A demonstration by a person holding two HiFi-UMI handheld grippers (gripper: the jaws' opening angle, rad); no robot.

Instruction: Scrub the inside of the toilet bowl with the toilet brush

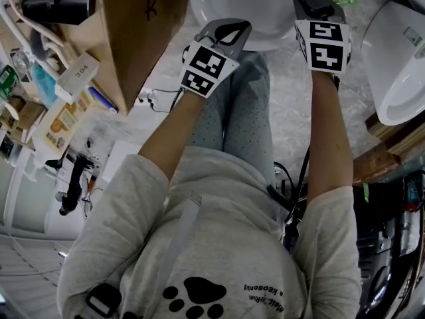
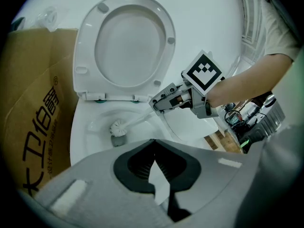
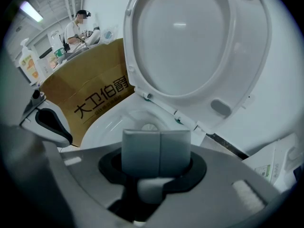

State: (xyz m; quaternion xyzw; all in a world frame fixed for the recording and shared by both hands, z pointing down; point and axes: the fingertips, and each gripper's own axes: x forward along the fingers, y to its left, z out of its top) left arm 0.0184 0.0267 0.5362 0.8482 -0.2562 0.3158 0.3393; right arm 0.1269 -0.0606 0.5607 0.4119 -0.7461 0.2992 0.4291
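White toilet brush (image 2: pixel 118 127), clamped by right tool (image 2: pixel 156 103), shows lengthwise only from closed, empty left tool (image 2: pixel 153 142)

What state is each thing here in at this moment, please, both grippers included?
toilet seat: raised, standing upright.
toilet bowl: open, with the brush head inside it.
toilet brush: head down in the bowl, handle clamped.
right gripper: shut on the toilet brush handle.
left gripper: shut, with nothing between its jaws.

Head view steeply down; both gripper views close over the same toilet bowl (image 2: pixel 83 132) and lid (image 2: pixel 128 42).
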